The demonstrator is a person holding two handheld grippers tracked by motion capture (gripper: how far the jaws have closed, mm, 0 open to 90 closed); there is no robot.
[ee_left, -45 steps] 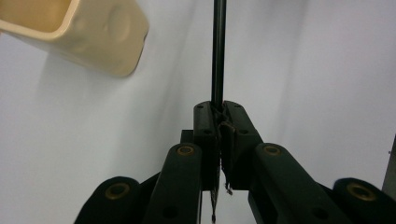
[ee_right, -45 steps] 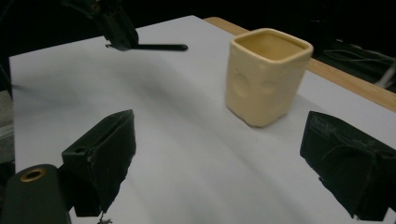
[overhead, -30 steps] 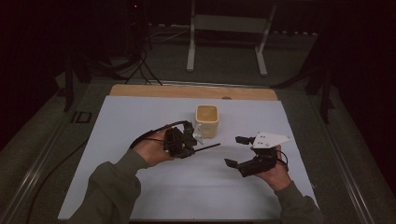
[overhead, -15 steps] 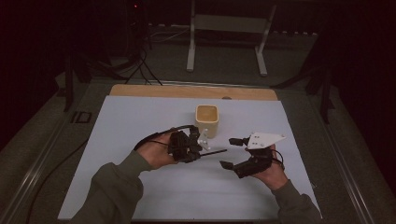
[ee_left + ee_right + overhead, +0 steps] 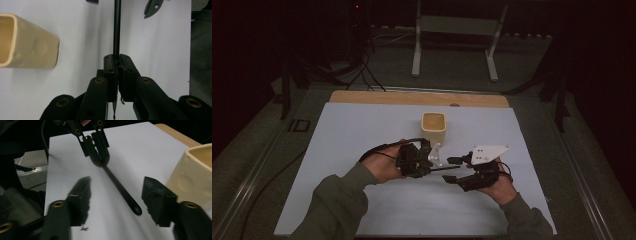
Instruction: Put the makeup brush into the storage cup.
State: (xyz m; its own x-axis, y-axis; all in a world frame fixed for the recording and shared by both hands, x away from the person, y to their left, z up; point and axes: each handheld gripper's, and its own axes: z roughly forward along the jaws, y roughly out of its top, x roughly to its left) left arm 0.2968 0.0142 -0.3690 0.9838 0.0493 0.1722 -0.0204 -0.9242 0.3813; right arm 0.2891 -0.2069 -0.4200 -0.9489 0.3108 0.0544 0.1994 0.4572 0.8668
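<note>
One black rod (image 5: 120, 187), level, left gripper (image 5: 117, 65) fingers clenching it, right gripper (image 5: 120, 195) fingers closing, untouching.

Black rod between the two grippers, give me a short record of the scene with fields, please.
held thing: black rod, thin, with an eyelet at its free end
left gripper: fingers shut on the black rod's end
right gripper: fingers have just been closing, the rod's free end lies between them, pads not touching it
nearby: cream cup, open top, standing beyond the grippers
surface: white sheet on a wooden table
</note>
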